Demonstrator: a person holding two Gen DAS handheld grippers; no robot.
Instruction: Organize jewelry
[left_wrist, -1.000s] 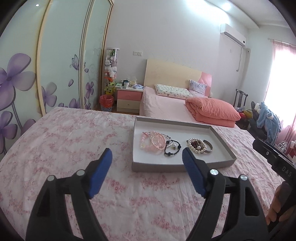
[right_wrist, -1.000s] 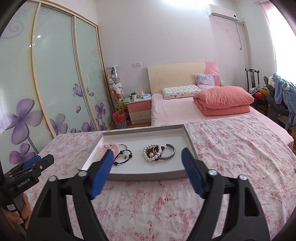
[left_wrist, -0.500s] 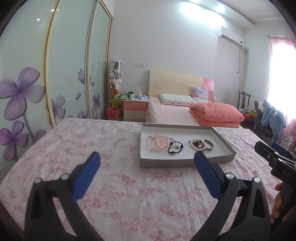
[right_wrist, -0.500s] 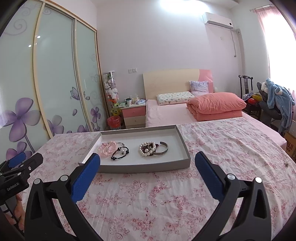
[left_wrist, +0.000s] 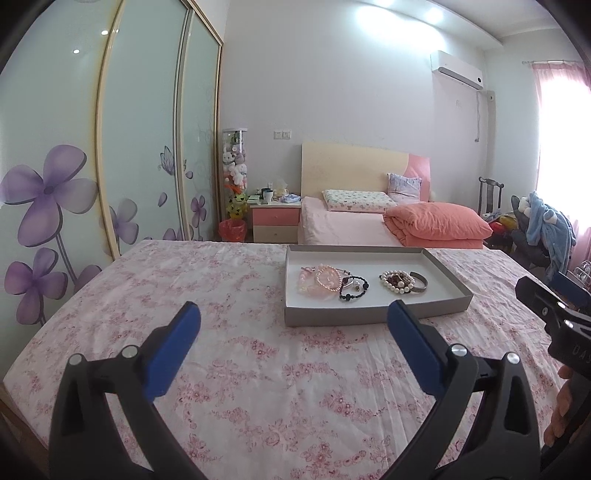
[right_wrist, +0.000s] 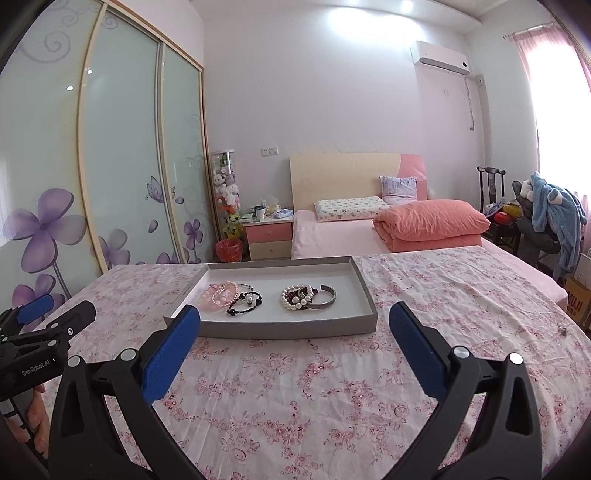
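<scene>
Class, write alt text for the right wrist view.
The open right gripper hovers over a floral tablecloth, facing a shallow grey tray holding a pink bracelet, black bracelet, pearl bracelet and silver bangle.

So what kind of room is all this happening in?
Almost certainly a home bedroom: a bed with a pillow and folded orange quilt, a nightstand, and a sliding-door wardrobe with purple flowers.
</scene>
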